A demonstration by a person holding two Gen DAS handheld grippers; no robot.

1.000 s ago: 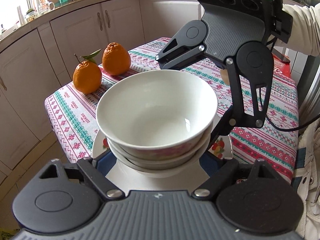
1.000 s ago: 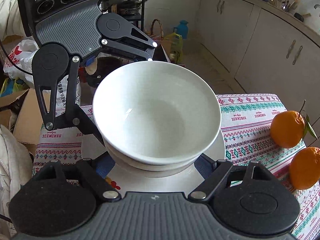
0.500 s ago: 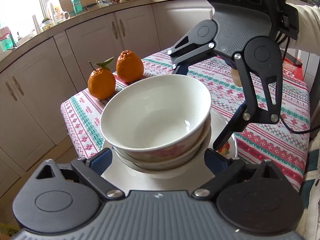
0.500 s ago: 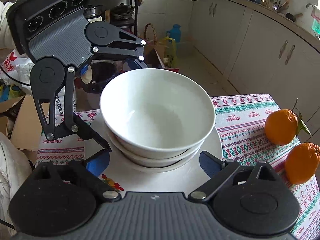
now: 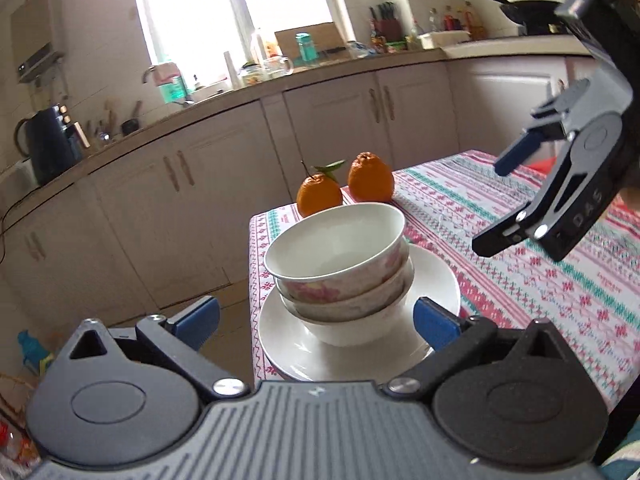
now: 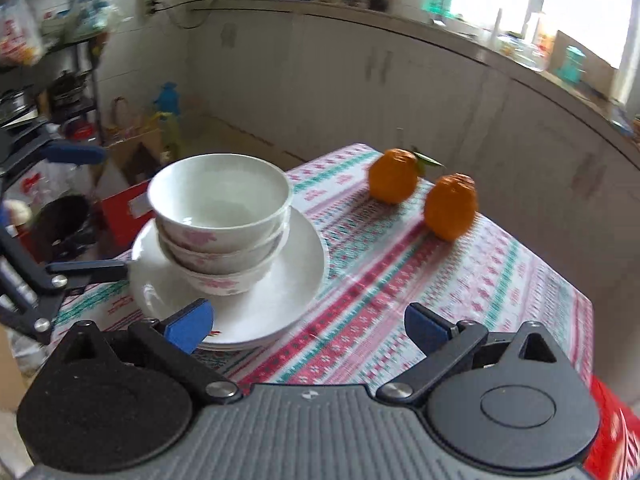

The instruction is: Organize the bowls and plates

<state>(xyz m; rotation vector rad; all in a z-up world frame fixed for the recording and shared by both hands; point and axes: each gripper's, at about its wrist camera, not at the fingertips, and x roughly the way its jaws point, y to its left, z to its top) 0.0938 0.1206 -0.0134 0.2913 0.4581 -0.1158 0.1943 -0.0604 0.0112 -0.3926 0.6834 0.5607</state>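
Three white bowls with pink flowers (image 5: 336, 248) (image 6: 220, 196) sit nested on a white plate (image 5: 436, 280) (image 6: 296, 272) near the corner of the table. My left gripper (image 5: 316, 324) is drawn back from the plate. Its jaws are opening, and the blue pads (image 5: 196, 320) stand wide on either side without touching anything. My right gripper (image 6: 308, 326) also hangs back from the plate with its jaws opening and nothing held. Each gripper shows in the other's view, the right gripper (image 5: 502, 200) above the cloth and the left gripper (image 6: 82, 212) at the left edge.
Two oranges (image 5: 320, 200) (image 6: 452, 208) lie on the patterned tablecloth (image 5: 520, 280) beyond the plate. Kitchen cabinets (image 5: 200, 200) and a cluttered counter run behind. Boxes and bags (image 6: 128, 152) stand on the floor off the table's end.
Both grippers have let go of the plate's rim, opened wide and drawn back and up from it. The stack of bowls stays on the plate on the table.
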